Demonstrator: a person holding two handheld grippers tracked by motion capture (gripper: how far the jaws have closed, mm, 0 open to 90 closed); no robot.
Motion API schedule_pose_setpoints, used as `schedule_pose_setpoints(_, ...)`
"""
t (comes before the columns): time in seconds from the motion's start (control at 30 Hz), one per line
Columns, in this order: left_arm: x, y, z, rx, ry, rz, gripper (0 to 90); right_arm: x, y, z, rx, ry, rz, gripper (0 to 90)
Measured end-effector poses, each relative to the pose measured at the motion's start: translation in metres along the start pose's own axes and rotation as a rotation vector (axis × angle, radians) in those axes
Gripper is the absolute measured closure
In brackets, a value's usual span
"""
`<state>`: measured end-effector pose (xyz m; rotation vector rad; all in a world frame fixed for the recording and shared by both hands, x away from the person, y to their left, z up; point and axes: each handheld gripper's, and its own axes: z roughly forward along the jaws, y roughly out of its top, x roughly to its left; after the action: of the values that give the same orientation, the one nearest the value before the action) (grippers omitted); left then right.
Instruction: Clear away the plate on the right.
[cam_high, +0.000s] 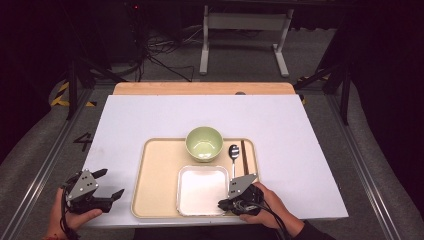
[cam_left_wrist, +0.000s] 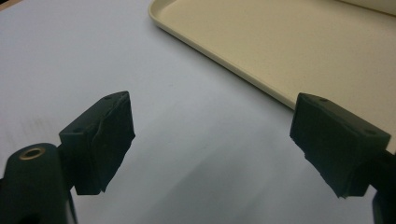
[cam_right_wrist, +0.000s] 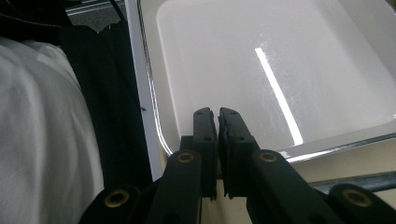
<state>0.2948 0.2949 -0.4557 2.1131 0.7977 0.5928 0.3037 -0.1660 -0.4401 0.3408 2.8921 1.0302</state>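
Note:
A beige tray lies on the white table and holds a green bowl, a white square dish, a spoon and dark chopsticks. My right gripper is at the tray's near edge, by the dish's near right corner. In the right gripper view its jaws stand together over the dish rim, with nothing seen between them. My left gripper rests left of the tray, wide open. Its jaws frame bare table beside the tray.
The table has open white surface to the left, right and behind the tray. Its near edge runs just below both hands. A person's white clothing is close behind the right gripper. A wooden strip borders the far side.

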Motion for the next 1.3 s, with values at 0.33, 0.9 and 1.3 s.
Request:
schedule_pose_setpoints(0.33,0.001,0.0,0.0,-0.002,-0.002,-0.001,14.6,-0.001,0.001,-0.004,-0.021,-0.013,0.022,86.0)
schedule_pose_setpoints(0.9,0.002,-0.001,0.001,0.003,-0.007,-0.004,14.5,-0.011,0.004,-0.017,-0.074,-0.082,0.02,79.6)
schedule_pose_setpoints(1.3,0.003,-0.001,0.003,0.007,-0.01,0.001,14.6,-0.025,0.006,-0.035,-0.118,-0.175,0.021,72.3)
